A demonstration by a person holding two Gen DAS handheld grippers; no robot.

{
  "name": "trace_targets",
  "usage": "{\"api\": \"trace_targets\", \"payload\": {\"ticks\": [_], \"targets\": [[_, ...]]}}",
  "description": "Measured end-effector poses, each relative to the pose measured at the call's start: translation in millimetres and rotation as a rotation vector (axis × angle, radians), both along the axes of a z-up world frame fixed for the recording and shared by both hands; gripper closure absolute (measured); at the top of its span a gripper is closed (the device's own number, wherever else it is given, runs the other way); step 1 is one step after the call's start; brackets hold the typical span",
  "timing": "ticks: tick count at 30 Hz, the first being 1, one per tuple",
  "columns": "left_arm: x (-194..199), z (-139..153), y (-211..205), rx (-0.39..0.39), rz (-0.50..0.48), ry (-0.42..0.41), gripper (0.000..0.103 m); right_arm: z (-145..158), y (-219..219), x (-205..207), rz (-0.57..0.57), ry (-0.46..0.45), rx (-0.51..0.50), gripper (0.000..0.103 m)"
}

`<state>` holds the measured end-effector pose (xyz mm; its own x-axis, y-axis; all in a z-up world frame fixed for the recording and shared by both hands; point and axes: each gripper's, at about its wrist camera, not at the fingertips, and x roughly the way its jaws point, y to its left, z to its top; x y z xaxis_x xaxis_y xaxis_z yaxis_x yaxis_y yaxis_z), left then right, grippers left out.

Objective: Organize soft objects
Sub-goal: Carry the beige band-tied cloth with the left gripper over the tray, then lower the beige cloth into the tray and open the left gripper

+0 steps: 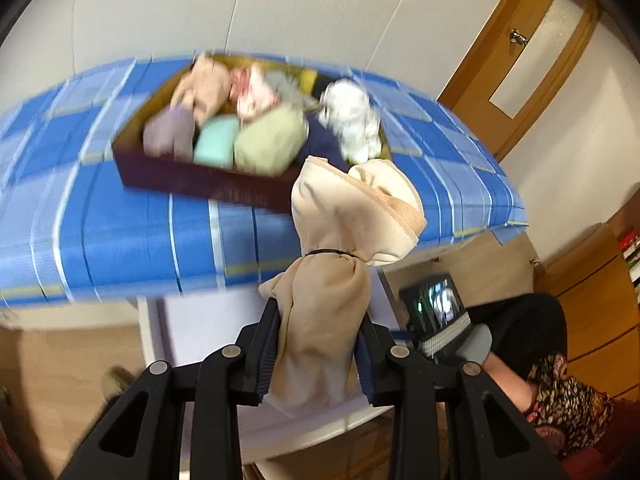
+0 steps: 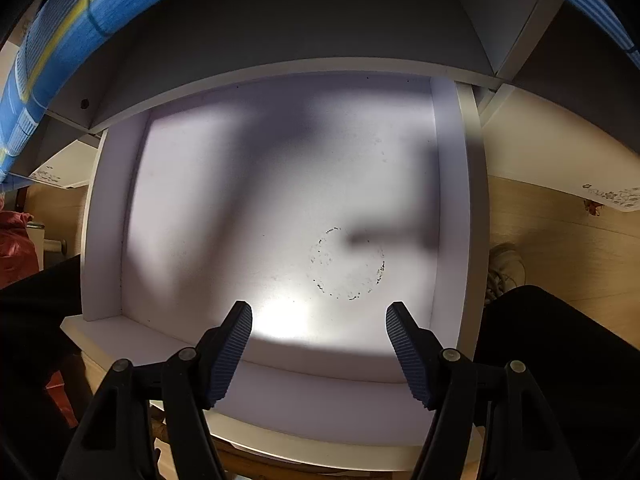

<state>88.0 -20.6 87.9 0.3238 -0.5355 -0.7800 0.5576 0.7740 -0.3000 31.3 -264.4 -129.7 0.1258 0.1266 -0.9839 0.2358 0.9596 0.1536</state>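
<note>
In the left wrist view my left gripper point(image 1: 318, 316) is shut on a beige cloth bundle point(image 1: 340, 240) tied round the middle with a dark band, held up in front of the table's edge. Behind it a dark tray point(image 1: 192, 178) on the blue checked tablecloth point(image 1: 120, 232) holds several rolled soft items: lilac, mint, green, beige, pink and white. In the right wrist view my right gripper point(image 2: 319, 312) points down into a pulled-out white drawer point(image 2: 280, 184). Its jaws stand apart with nothing between them.
The drawer's bottom is bare apart from a faint ring mark point(image 2: 347, 264). A wooden door point(image 1: 532, 48) stands at the back right. A person's dark-clothed legs point(image 1: 528, 336) are beside the drawer. Wooden floor point(image 2: 560, 232) lies around it.
</note>
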Motion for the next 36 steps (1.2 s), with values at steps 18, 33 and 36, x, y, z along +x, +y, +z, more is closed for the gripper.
{"api": "trace_targets", "payload": {"ticks": [18,33,36], "targets": [[132,52,-59,0.123,0.094,-0.102,0.07,8,16,5,0.013,-0.031,0.065,0.032],[185,-16,-99,0.257,0.084,-0.006,0.07,10,18,6,0.011,-0.037,0.091,0.032],[183,-17,-96,0.235,0.09,0.016,0.068,10,18,6,0.007,-0.037,0.098,0.032]]}}
